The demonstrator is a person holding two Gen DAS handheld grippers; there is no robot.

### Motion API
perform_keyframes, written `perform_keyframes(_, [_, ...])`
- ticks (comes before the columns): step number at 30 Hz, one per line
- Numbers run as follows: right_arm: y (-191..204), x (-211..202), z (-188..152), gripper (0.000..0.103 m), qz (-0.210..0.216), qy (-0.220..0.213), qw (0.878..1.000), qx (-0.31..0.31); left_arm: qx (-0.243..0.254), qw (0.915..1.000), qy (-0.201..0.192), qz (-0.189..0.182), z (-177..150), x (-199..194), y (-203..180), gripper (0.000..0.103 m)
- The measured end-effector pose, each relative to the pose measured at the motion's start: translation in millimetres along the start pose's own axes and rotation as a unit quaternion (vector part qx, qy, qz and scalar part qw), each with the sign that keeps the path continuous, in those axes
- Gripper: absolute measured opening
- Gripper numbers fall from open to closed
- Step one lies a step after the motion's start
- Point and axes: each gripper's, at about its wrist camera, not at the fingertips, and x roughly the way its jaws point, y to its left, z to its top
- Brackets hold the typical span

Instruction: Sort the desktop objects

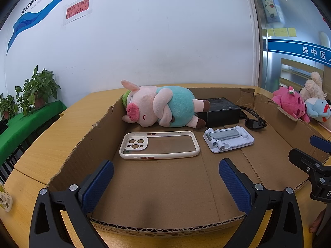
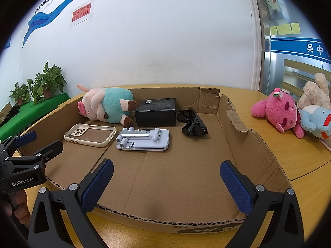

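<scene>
Potted plants point(image 1: 37, 91) on green cloth point(image 1: 18, 128), red wall notice point(image 2: 81, 14), yellow sticky notes point(image 2: 285, 29).

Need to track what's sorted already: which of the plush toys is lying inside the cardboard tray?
Only the pig plush in the teal outfit, lying on its side at the tray's far left corner. The pink plush, cream plush and blue plush lie outside.

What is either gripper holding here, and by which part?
Nothing is held. The left gripper and right gripper both have open, empty jaws above the cardboard tray.
</scene>
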Motion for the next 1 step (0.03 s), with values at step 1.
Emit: perform_keyframes(1, [0.0,0.0,0.0,0.103,0.000,0.000,1.000,0.000,0.000,1.0000,0.000,0.000,-0.2,-0.2,0.2,0.103])
